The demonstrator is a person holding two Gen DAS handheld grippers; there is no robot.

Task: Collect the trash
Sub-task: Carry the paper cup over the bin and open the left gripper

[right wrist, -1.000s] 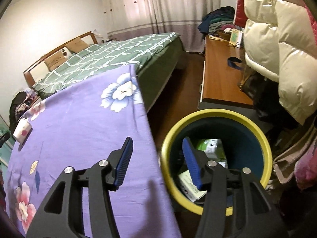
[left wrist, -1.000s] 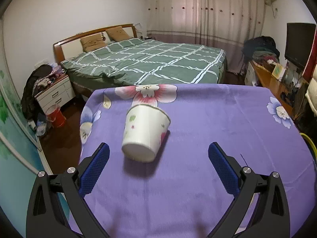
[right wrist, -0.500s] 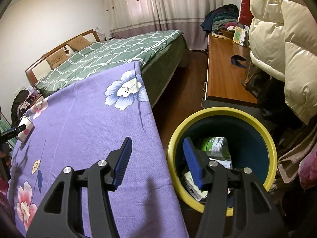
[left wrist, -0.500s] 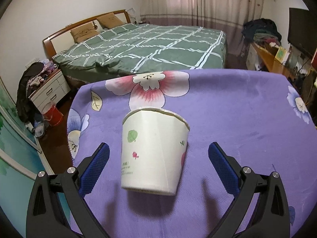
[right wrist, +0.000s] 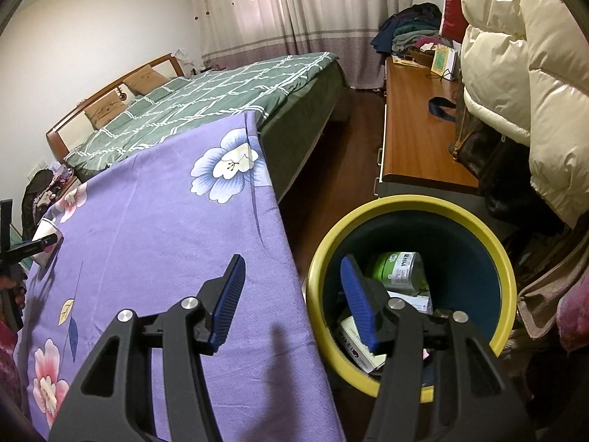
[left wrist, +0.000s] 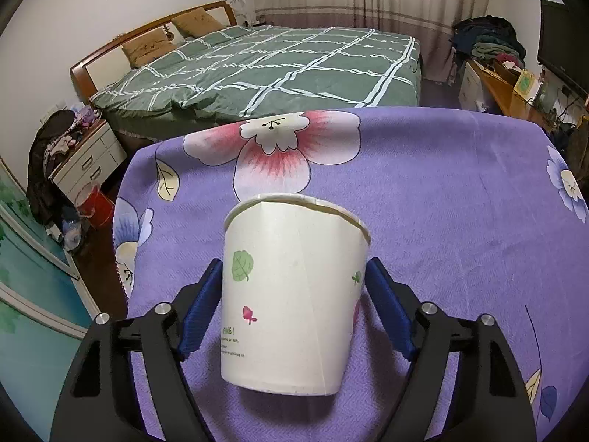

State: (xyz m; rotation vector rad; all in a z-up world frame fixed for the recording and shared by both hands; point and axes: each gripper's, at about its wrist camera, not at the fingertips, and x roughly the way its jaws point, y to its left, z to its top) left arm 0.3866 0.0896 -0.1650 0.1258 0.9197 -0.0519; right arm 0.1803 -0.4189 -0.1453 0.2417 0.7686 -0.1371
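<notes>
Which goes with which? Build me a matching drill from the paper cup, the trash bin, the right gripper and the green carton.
1 paper cup
2 trash bin
3 right gripper
4 green carton

A inside the bin
B held by the left gripper
C standing on the floor
D open, empty

Pairs: 1-B, 2-C, 3-D, 4-A. The left gripper's jaws have just been closing on the cup.

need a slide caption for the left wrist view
Left gripper fingers closing on a paper cup on the purple cloth.
</notes>
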